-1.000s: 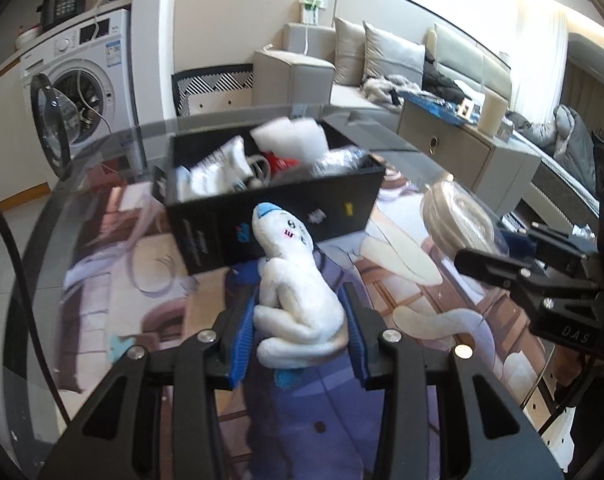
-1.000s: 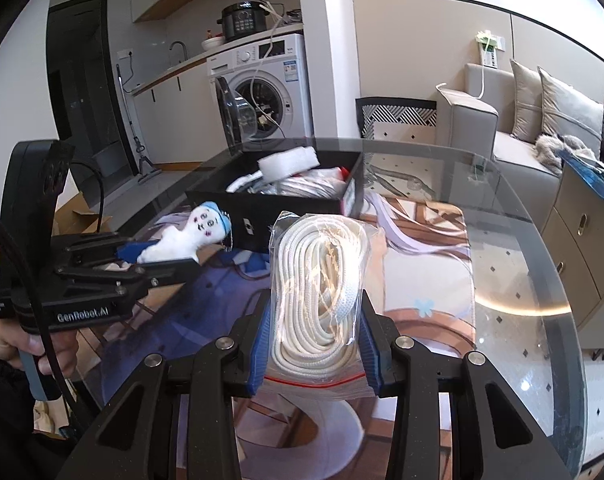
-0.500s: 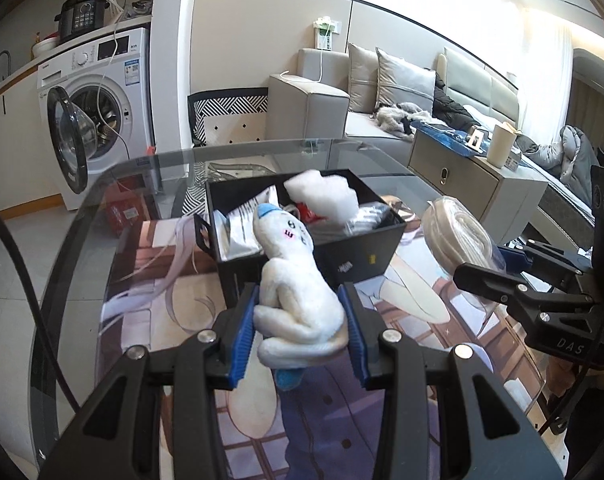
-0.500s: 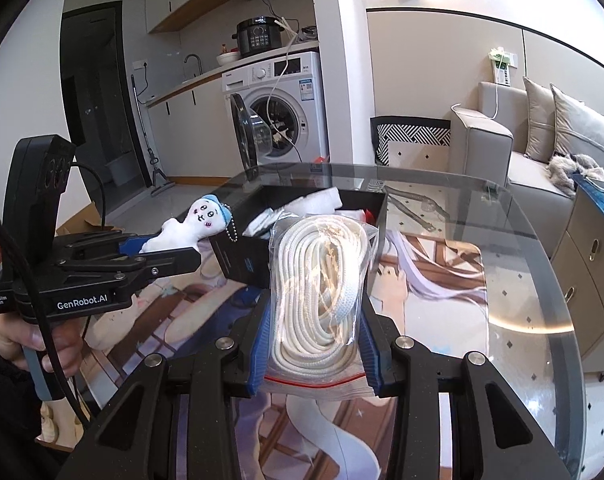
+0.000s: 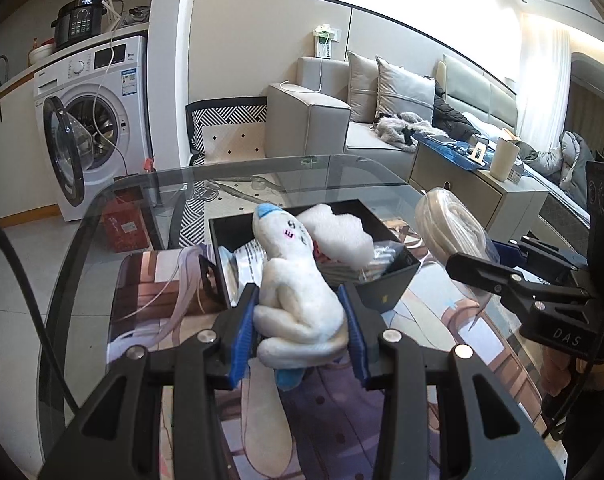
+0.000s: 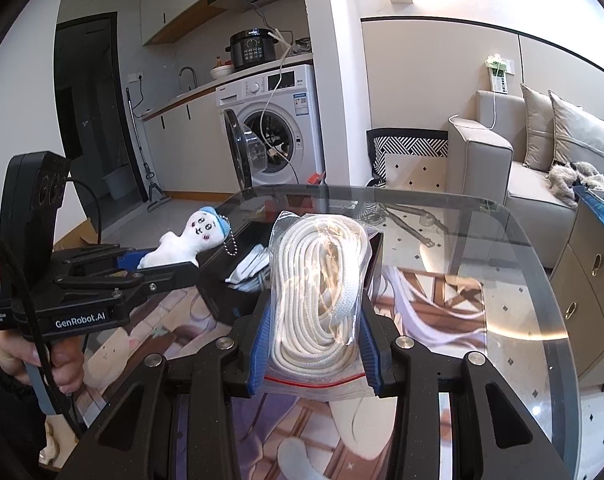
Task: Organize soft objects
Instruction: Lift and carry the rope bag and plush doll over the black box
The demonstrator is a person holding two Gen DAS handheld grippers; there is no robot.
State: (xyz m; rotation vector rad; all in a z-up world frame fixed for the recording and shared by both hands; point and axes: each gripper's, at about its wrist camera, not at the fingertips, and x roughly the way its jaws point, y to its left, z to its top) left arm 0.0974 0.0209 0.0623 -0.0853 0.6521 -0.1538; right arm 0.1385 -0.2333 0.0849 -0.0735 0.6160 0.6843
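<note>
Above the glass surface [image 5: 101, 248], the left claw [image 5: 297, 326] pinches a white plush doll [image 5: 297, 300] just before the black box [image 5: 386, 280], while the right claw [image 6: 316, 340] pinches a bagged white rope coil [image 6: 322, 288] beside it.

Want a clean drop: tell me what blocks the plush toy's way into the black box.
Nothing stands between them. The left gripper holds the plush toy over the near rim of the black box, but white foam and packets already fill much of the inside.
</note>
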